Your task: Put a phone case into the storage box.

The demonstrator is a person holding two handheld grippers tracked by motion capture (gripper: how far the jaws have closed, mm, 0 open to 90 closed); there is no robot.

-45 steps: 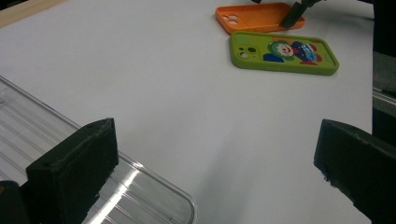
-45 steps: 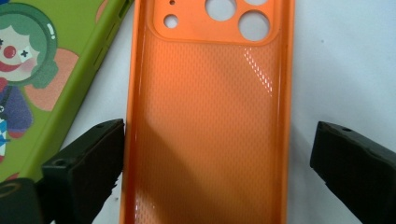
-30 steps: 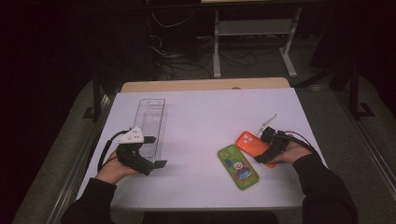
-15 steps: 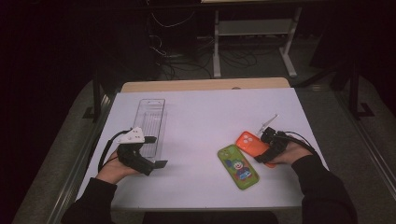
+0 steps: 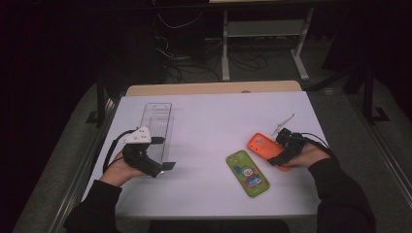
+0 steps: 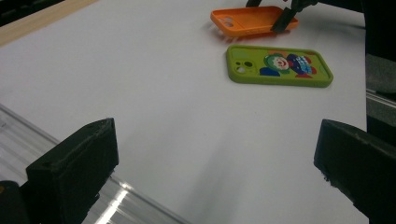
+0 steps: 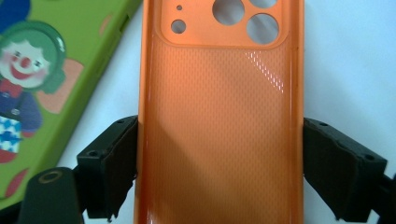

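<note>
An orange phone case (image 5: 262,145) lies face down at the right of the white table (image 5: 218,121). My right gripper (image 5: 279,156) is shut on its lower end, one pad pressed on each long edge (image 7: 219,116). Its camera end looks slightly raised off the table in the left gripper view (image 6: 252,21). A green phone case with a clown picture (image 5: 248,173) lies flat just left of it, untouched. My left gripper (image 5: 163,167) hovers at the left of the table, open, with bare table between its jaws (image 6: 217,154).
A clear plastic tray (image 5: 158,121) lies lengthwise at the left, just beyond my left gripper; its ribbed edge (image 6: 28,140) runs under the left jaw. A wooden strip (image 5: 214,89) borders the table's far edge. Dark floor with cables lies beyond.
</note>
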